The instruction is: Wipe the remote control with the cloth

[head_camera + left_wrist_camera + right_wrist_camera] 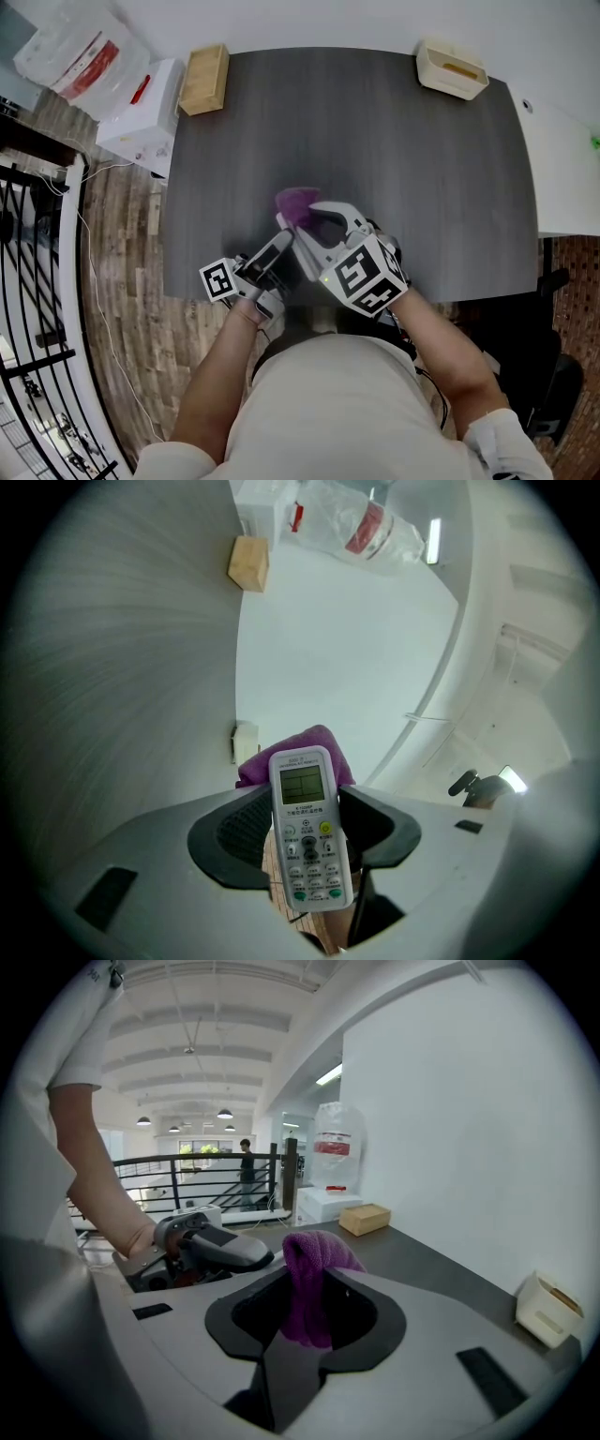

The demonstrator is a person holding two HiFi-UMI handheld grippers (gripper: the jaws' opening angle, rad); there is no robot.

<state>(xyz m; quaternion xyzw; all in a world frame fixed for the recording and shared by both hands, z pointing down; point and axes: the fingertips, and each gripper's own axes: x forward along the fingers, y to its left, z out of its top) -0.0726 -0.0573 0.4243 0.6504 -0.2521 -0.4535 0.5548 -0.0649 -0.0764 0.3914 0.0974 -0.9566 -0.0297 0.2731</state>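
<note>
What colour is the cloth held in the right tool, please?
Purple; the cloth shows best in the right gripper view.

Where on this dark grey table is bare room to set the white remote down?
Bare: the wide stretch between the small wooden box and the cream plastic holder. Crowded: the near edge, by the left gripper and right gripper.
</note>
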